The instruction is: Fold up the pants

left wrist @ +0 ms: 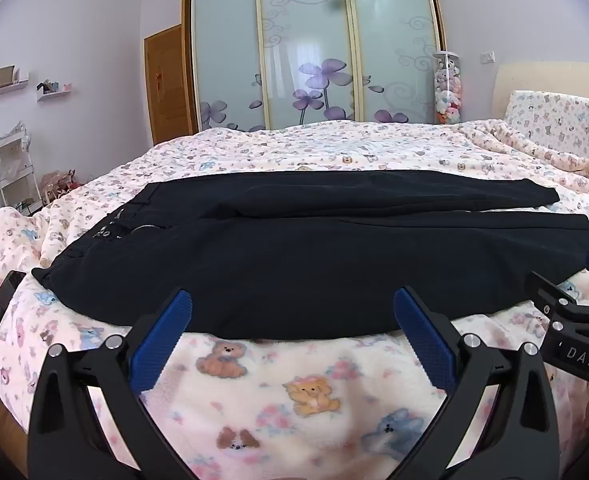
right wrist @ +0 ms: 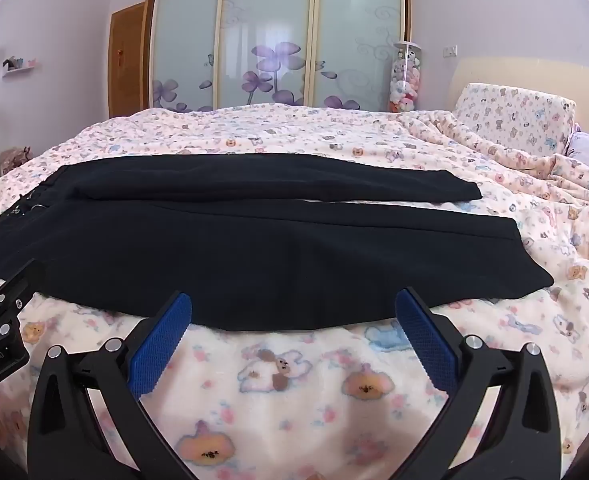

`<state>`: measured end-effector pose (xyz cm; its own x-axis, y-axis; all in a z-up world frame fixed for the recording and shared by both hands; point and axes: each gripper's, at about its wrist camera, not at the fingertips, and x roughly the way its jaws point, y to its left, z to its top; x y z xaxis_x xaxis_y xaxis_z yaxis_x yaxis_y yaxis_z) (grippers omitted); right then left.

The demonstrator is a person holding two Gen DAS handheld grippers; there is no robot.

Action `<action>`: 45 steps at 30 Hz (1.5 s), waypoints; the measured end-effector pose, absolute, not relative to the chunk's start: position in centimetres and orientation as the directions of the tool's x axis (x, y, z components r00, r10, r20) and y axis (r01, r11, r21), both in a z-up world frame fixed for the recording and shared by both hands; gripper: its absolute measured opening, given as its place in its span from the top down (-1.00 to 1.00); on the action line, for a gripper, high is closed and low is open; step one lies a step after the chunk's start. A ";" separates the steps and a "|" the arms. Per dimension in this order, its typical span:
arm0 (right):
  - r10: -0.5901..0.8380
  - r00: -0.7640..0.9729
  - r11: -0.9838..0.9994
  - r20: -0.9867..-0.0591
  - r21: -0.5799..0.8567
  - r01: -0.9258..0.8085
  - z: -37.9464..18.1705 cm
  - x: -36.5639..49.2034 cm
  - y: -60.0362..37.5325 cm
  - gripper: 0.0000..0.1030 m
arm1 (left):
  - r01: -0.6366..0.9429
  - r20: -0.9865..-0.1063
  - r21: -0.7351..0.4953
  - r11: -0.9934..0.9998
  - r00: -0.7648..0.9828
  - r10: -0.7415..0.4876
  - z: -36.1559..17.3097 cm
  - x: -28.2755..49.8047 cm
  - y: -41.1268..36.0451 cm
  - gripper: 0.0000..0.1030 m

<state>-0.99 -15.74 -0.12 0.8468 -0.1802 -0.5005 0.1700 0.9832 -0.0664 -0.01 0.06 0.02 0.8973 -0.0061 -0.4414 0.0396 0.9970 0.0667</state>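
Pants [left wrist: 314, 264] lying flat across the bed [left wrist: 294, 392], waistband twd left edge, legs running twd right edge, near leg closest to front edge. L gripper [left wrist: 292, 304] & R gripper [right wrist: 293, 304] both hovering w/ jaws wide open, nothing btwn them, tips just at near hem edge. Best move IMO: pinching near edge at both spots evenly, lifting together, folding over far leg.

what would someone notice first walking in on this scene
The black pants stand out first, laid flat across the near side of the bed, waistband to the left, on a pale teddy-bear blanket. Next, the left gripper and right gripper, blue fingers spread wide, empty, at the near edge. Behind stands a wardrobe with frosted, purple-flowered doors.
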 end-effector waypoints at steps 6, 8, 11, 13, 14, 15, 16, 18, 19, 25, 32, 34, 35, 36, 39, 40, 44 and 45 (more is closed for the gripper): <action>-0.181 0.846 0.983 -0.501 -0.066 0.171 -0.2 -1.0 -15.8 -0.97 | 0.040 -0.445 0.069 0.997 0.896 -0.005 0.0 0.0 0.0 -0.97; -0.180 0.847 0.983 -0.501 -0.065 0.171 -0.2 -1.0 -15.8 -0.97 | 0.040 -0.445 0.070 0.997 0.896 -0.004 0.0 0.0 0.1 -0.97; -0.179 0.846 0.983 -0.503 -0.065 0.169 -0.2 -1.0 -15.9 -0.97 | 0.039 -0.445 0.071 0.997 0.895 -0.004 0.0 0.0 0.0 -0.97; -0.178 0.846 0.984 -0.503 -0.063 0.169 -0.2 -1.0 -15.9 -0.97 | 0.037 -0.446 0.070 0.997 0.895 -0.002 0.0 0.0 0.1 -0.97; -0.177 0.846 0.984 -0.503 -0.063 0.169 -0.2 -1.0 -15.9 -0.97 | 0.037 -0.447 0.069 0.997 0.895 -0.002 0.0 0.0 0.1 -0.97; -0.178 0.846 0.984 -0.503 -0.064 0.169 -0.2 -1.0 -15.9 -0.97 | 0.038 -0.446 0.070 0.997 0.895 -0.003 0.0 0.0 0.0 -0.97; -0.178 0.846 0.984 -0.503 -0.064 0.169 -0.2 -1.0 -15.9 -0.97 | 0.039 -0.446 0.070 0.997 0.895 -0.003 0.0 0.0 0.0 -0.97; -0.178 0.846 0.984 -0.503 -0.063 0.169 -0.2 -1.0 -15.9 -0.97 | 0.039 -0.447 0.069 0.997 0.895 -0.004 0.0 0.0 0.0 -0.97; -0.178 0.845 0.983 -0.504 -0.063 0.170 -0.2 -0.9 -15.9 -0.97 | 0.039 -0.446 0.070 0.997 0.895 -0.003 0.0 0.0 0.0 -0.97; -0.177 0.845 0.984 -0.505 -0.061 0.170 -0.3 -0.9 -15.9 -0.97 | 0.039 -0.448 0.068 0.997 0.894 -0.004 0.0 0.0 0.1 -0.97; -0.177 0.844 0.984 -0.506 -0.060 0.170 -0.3 -0.9 -16.0 -0.97 | 0.038 -0.448 0.067 0.997 0.894 -0.004 0.0 0.0 0.1 -0.97; -0.177 0.844 0.984 -0.507 -0.059 0.170 -0.3 -0.9 -16.0 -0.97 | 0.039 -0.449 0.067 0.997 0.894 -0.004 0.0 0.0 0.1 -0.97; -0.177 0.844 0.984 -0.507 -0.060 0.170 -0.3 -0.9 -16.0 -0.97 | 0.039 -0.449 0.067 0.997 0.893 -0.004 0.0 0.1 0.1 -0.97; -0.176 0.844 0.984 -0.507 -0.059 0.170 -0.3 -0.9 -16.0 -0.97 | 0.038 -0.449 0.066 0.997 0.894 -0.005 0.0 0.0 0.1 -0.97; -0.176 0.844 0.984 -0.507 -0.059 0.170 -0.3 -0.9 -16.0 -0.97 | 0.038 -0.449 0.067 0.997 0.894 -0.004 0.0 0.1 0.1 -0.97; -0.176 0.844 0.984 -0.507 -0.058 0.170 -0.3 -0.9 -16.0 -0.97 | 0.039 -0.450 0.067 0.997 0.893 -0.004 0.0 0.1 0.1 -0.97; -0.175 0.843 0.984 -0.508 -0.057 0.170 -0.3 -0.9 -16.1 -0.97 | 0.039 -0.449 0.066 0.997 0.894 -0.005 0.0 0.0 0.1 -0.97; -0.176 0.843 0.984 -0.508 -0.058 0.170 -0.3 -0.9 -16.1 -0.97 | 0.039 -0.449 0.065 0.997 0.893 -0.006 0.0 0.1 0.1 -0.97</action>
